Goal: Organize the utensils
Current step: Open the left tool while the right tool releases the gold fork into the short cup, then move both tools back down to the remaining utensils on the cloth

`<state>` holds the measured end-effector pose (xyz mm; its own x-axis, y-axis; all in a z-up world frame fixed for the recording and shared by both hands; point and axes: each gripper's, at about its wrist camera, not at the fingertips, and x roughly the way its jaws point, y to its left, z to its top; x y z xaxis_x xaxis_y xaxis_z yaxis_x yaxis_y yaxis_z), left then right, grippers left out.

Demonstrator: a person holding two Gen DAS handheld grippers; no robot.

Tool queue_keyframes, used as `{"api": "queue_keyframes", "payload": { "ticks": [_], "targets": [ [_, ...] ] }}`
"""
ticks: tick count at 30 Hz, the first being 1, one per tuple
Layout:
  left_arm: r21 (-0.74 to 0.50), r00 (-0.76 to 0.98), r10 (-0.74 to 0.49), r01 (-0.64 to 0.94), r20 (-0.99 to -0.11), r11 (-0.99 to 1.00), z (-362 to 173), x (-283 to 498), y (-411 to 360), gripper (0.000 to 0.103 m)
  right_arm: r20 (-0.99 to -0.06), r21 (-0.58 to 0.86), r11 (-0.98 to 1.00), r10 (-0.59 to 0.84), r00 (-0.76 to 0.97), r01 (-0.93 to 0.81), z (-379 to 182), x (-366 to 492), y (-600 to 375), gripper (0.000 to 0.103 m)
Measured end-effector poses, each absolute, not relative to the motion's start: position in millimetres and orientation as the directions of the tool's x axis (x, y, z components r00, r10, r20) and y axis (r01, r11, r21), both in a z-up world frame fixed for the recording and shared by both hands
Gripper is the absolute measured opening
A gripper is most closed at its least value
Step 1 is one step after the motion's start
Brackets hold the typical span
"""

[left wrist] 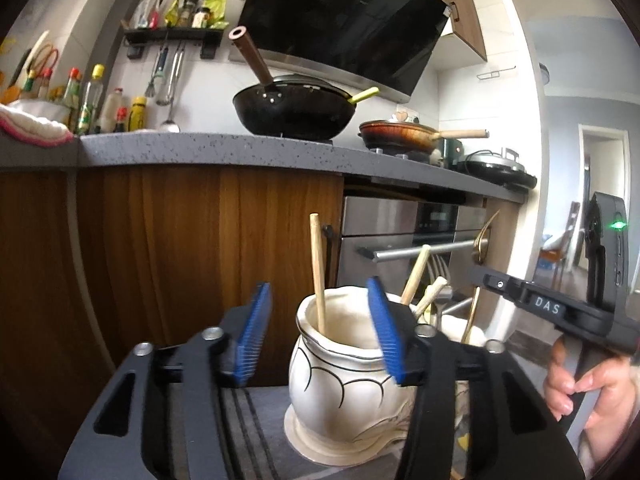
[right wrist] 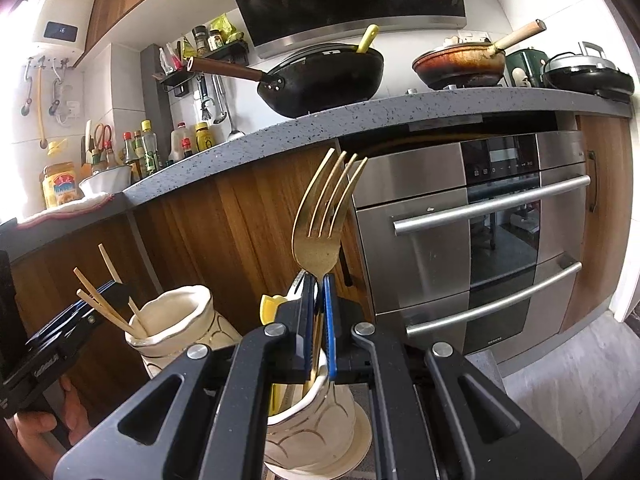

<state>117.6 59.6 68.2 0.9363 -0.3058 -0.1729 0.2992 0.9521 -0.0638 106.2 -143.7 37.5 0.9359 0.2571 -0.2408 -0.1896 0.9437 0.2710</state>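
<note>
Right claw (right wrist: 319, 280) clamps gold fork (right wrist: 320, 216), tines up, above right jar (right wrist: 320, 412). Left claw (left wrist: 320, 332) wide, empty; chopstick (left wrist: 318, 272) in left jar (left wrist: 344, 376) ahead. Lower fork straight, release inside rim.

surface: grey striped cloth (left wrist: 256, 432) | on it: two cream ceramic jars (left wrist: 344, 380), side by side

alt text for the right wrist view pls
The right tool grips a gold fork, prongs up, over a cream jar. A second jar at left holds chopsticks; oven behind.
</note>
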Motion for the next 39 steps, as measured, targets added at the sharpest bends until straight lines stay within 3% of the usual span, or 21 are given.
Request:
{"api": "queue_keyframes", "payload": {
  "ticks": [3,5,7,14,19,21,26,39],
  "targets": [
    [-0.052,0.947,-0.282,0.278,-0.15,0.959,70.0,112.3,58.5,0.08,-0.242,0.276,0.943,0.257,0.936,-0.187,37.4,106.7,-144.8,0.011],
    [-0.056,0.953,-0.271,0.266,-0.134,0.962,70.9,109.6,60.2,0.086,-0.238,0.27,0.945,0.253,0.938,-0.186,38.5,105.8,-144.5,0.012],
    [-0.069,0.957,-0.26,0.253,-0.129,0.965,71.1,109.5,62.9,0.091,-0.236,0.268,0.945,0.254,0.938,-0.189,38.9,104.8,-144.2,0.021],
    [-0.091,0.964,-0.235,0.225,-0.126,0.97,71.5,109.6,68.2,0.096,-0.238,0.27,0.944,0.258,0.936,-0.191,40.4,102.4,-144.5,0.054],
    [-0.087,0.967,-0.207,0.195,-0.146,0.977,71.7,108.6,67.1,0.098,-0.231,0.255,0.945,0.263,0.937,-0.203,43.7,92.4,-143.1,0.089],
    [-0.091,0.969,-0.194,0.182,-0.155,0.979,72.0,106.0,67.7,0.098,-0.228,0.244,0.949,0.255,0.94,-0.199,45.0,86.3,-142.2,0.096],
    [-0.076,0.976,-0.13,0.118,-0.176,0.99,73.6,94.4,68.8,0.098,-0.228,0.209,0.959,0.24,0.944,-0.193,45.0,68.1,-143.6,0.098],
    [0.016,0.95,-0.154,0.164,-0.271,0.986,56.1,50.9,49.4,0.098,-0.328,0.211,0.965,0.219,0.919,-0.155,23.1,33.1,-161.9,0.098]
  ]
}}
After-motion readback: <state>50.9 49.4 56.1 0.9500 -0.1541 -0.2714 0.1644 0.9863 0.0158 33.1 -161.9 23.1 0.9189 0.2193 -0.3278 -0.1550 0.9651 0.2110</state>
